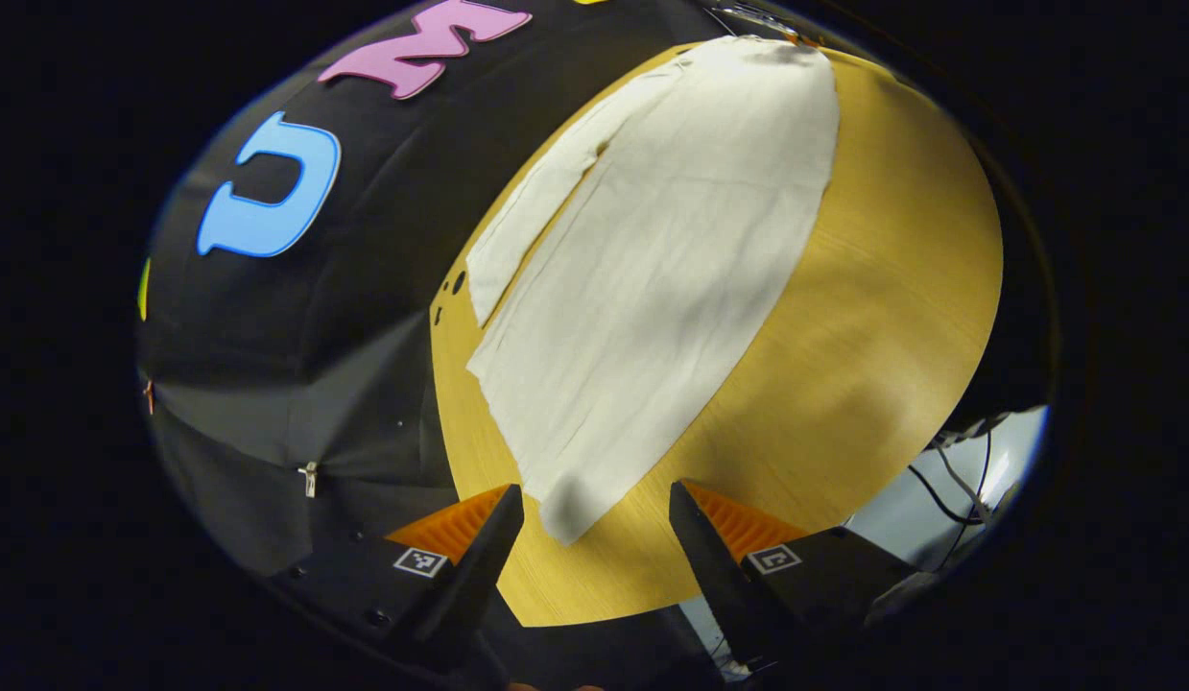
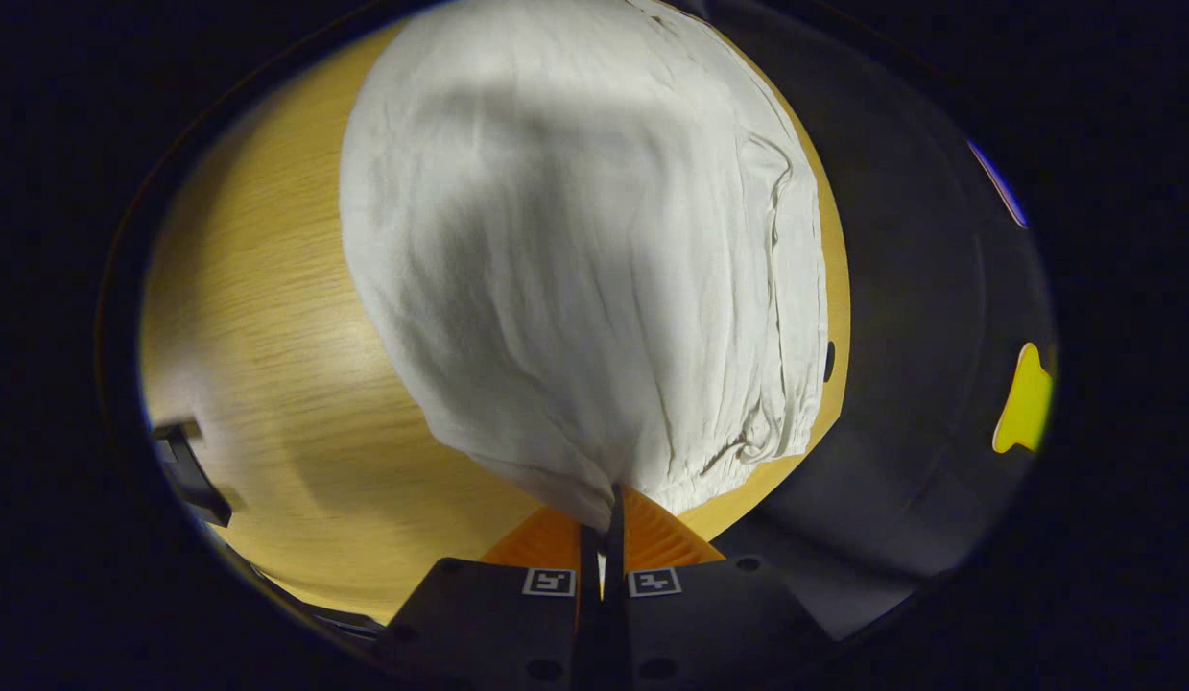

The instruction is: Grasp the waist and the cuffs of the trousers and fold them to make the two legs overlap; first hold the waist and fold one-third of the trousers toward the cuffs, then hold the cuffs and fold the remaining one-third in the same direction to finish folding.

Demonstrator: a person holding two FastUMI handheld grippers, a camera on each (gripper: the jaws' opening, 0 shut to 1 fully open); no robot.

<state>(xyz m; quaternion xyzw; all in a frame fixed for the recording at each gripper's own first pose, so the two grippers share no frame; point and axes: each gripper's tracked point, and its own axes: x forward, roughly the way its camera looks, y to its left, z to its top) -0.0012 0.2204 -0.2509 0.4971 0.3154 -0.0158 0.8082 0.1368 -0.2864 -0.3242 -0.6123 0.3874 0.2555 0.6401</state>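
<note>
R jaws clamp trousers point(image 2: 575, 288) waist; L jaws apart, cuff between.

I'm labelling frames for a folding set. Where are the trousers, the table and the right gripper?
trousers point(image 1: 652, 288), left gripper view, middle of the upper leg.
table point(image 1: 891, 288), left gripper view, bare wood.
right gripper point(image 2: 608, 513), right gripper view, between its fingertips.

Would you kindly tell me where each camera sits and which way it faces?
Left gripper view: rides the left gripper, looking along its open fingers at the trousers flat on the wooden table, cuff end nearest.
Right gripper view: rides the right gripper, looking down its shut fingers, which pinch the trousers' gathered edge.
Shared: the same pale trousers and table.
</note>
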